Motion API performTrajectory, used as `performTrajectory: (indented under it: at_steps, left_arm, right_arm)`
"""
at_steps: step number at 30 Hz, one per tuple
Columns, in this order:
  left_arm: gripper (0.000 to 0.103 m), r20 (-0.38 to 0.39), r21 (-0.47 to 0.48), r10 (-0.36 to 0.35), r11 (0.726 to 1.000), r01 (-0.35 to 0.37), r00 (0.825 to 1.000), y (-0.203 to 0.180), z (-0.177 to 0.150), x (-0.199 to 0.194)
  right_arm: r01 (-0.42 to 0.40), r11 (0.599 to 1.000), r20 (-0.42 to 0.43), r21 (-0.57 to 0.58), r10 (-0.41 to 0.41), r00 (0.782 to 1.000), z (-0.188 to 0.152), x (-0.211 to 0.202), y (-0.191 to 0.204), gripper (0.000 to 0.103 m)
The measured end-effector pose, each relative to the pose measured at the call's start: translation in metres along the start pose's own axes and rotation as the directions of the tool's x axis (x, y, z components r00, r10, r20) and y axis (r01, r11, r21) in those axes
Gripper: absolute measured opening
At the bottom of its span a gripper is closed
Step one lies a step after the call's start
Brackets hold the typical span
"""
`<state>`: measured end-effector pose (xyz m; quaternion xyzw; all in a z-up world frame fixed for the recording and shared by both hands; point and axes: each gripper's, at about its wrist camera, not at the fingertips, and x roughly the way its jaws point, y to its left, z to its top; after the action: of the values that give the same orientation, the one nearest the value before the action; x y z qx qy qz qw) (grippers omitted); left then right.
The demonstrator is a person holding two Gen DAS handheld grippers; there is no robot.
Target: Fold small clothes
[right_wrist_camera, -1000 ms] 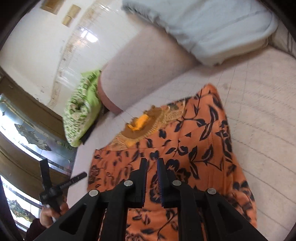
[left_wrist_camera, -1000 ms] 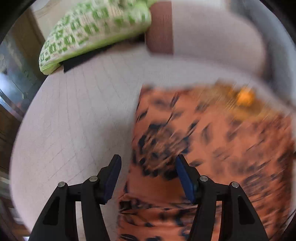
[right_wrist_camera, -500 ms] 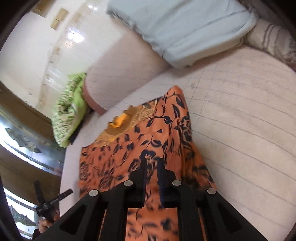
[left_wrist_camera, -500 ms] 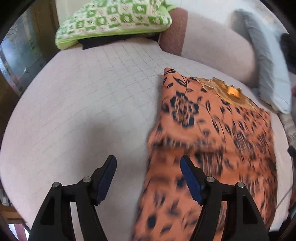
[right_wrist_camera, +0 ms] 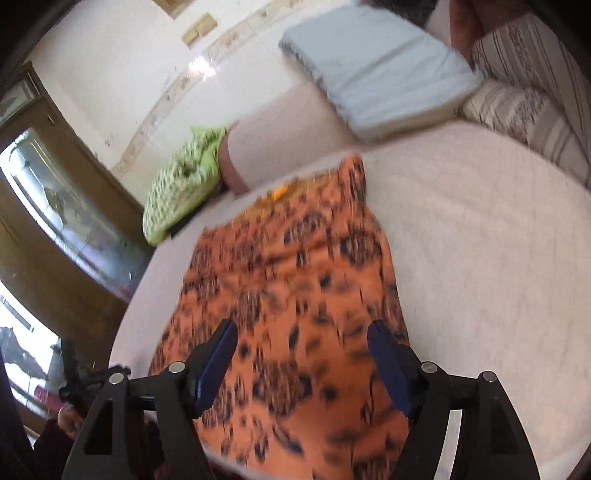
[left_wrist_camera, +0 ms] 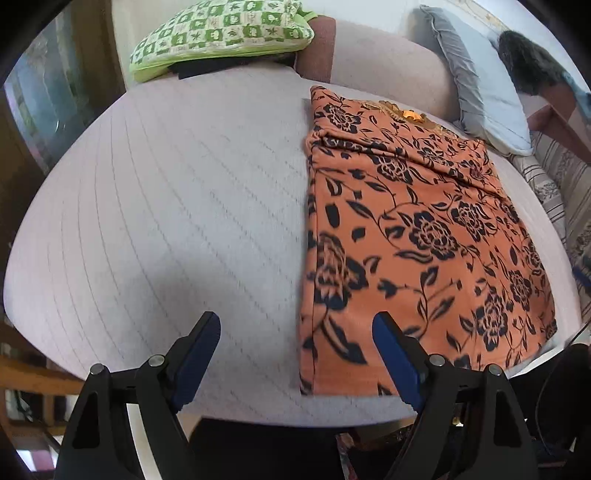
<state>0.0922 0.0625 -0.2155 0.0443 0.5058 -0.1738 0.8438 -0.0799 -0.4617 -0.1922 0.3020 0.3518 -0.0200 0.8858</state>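
An orange garment with a black flower print (left_wrist_camera: 417, 236) lies flat on the pale quilted bed (left_wrist_camera: 166, 206), folded lengthwise with a straight left edge and a gold collar patch at its far end. My left gripper (left_wrist_camera: 295, 354) is open and empty, held above the garment's near left corner. In the right wrist view the same garment (right_wrist_camera: 295, 280) is blurred and fills the middle. My right gripper (right_wrist_camera: 303, 358) is open and empty above the garment's near end.
A green checked pillow (left_wrist_camera: 221, 33) lies at the far left of the bed. A pale blue pillow (left_wrist_camera: 476, 85) leans at the far right next to a striped cushion (right_wrist_camera: 524, 110). A wooden glass door (right_wrist_camera: 48, 221) stands left of the bed.
My right gripper opened and let go of the garment, then drew back. My left gripper stayed open and pulled back toward the bed's near edge. The garment now lies flat.
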Motion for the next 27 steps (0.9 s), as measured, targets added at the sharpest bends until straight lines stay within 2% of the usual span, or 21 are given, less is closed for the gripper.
performTrajectory:
  at_steps: [4, 7, 10, 17, 27]
  left_arm:
    - [0.085, 0.119, 0.017, 0.069, 0.997, -0.071, 0.990, -0.006, -0.009, -0.020]
    - [0.085, 0.186, 0.070, 0.138, 0.986, -0.153, 0.973, -0.020, -0.007, -0.034]
    - [0.085, 0.244, 0.123, 0.174, 0.970, -0.208, 0.954, -0.033, -0.003, -0.046]
    - [0.085, 0.292, 0.137, 0.200, 0.959, -0.248, 0.935, -0.046, 0.003, -0.059]
    - [0.085, 0.291, 0.137, 0.223, 0.953, -0.271, 0.931, -0.050, 0.003, -0.057]
  right_arm:
    - [0.053, 0.998, -0.035, 0.019, -0.053, 0.998, -0.020, -0.005, -0.006, 0.076]
    - [0.055, 0.998, -0.017, 0.014, -0.055, 0.998, -0.023, -0.012, -0.006, 0.076]
    - [0.060, 0.998, -0.009, -0.007, -0.060, 0.998, -0.021, -0.017, 0.001, 0.076]
    - [0.057, 0.997, 0.016, -0.054, -0.056, 0.998, -0.017, -0.025, 0.024, 0.076]
    - [0.063, 0.995, 0.015, -0.071, -0.062, 0.998, -0.018, -0.028, 0.029, 0.076]
